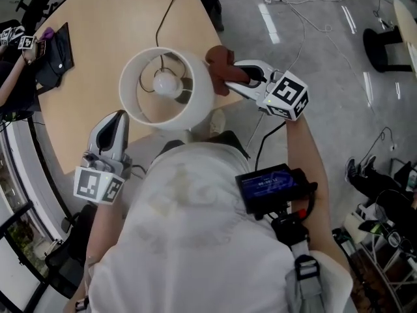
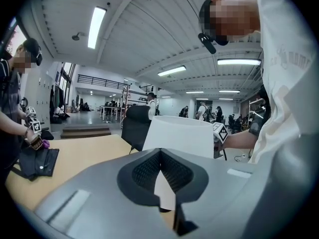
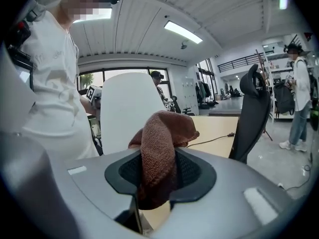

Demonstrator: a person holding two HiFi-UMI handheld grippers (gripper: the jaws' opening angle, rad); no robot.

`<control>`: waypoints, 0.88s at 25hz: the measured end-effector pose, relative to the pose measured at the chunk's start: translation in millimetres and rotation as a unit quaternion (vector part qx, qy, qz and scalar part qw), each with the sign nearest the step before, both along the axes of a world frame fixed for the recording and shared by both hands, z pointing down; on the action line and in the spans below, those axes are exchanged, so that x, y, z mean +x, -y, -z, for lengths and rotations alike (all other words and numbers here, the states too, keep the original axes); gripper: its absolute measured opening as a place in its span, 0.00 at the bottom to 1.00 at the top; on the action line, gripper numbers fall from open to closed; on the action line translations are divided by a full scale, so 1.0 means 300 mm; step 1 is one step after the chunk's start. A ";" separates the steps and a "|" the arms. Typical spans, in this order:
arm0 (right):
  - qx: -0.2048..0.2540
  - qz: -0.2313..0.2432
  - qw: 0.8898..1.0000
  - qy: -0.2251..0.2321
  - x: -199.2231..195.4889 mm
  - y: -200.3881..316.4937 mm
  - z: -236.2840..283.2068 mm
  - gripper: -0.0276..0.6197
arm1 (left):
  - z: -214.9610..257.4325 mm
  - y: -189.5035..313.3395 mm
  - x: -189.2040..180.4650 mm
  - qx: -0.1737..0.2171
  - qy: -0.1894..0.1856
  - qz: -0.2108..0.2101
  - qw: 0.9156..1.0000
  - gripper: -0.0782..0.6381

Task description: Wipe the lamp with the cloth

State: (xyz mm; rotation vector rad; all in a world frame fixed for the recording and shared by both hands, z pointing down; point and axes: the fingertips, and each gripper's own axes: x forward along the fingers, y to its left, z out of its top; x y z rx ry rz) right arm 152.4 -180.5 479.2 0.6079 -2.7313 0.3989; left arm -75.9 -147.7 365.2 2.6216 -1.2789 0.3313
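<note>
A lamp with a round white shade and a bare bulb stands on the wooden table. My right gripper is shut on a brown cloth, which bunches against the right side of the shade. In the right gripper view the cloth hangs out of the jaws, with the shade just behind it. My left gripper sits low at the shade's left side, its jaws together and holding nothing. The left gripper view shows the shade straight ahead.
The lamp's black cord runs across the table to the far edge. A black bag lies at the table's left, beside another person. A black office chair stands at the table's right, and cables cross the floor.
</note>
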 end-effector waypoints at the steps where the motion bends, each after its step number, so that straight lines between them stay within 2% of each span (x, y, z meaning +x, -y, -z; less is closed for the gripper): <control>1: 0.006 0.005 1.000 0.003 -0.002 0.007 0.022 0.27 | 0.000 0.003 -0.004 0.002 0.000 0.003 1.000 0.11; 5: 0.044 0.037 0.997 0.051 -0.021 0.026 0.180 0.27 | -0.019 -0.001 -0.020 0.003 -0.003 0.017 1.000 0.11; 9: 0.097 0.078 0.984 0.131 -0.052 0.085 0.416 0.27 | -0.004 -0.004 -0.036 0.014 -0.004 0.037 0.999 0.11; 11: 0.120 0.094 0.977 0.152 -0.064 0.122 0.506 0.27 | 0.007 -0.010 -0.035 0.017 -0.005 0.046 0.999 0.11; 16: 0.147 0.129 0.967 0.164 -0.114 0.164 0.612 0.27 | 0.017 -0.025 -0.018 0.014 -0.006 0.059 0.998 0.11; 22: 0.140 0.178 0.966 0.120 -0.199 0.168 0.514 0.26 | 0.001 -0.047 -0.049 0.001 0.001 0.093 0.996 0.11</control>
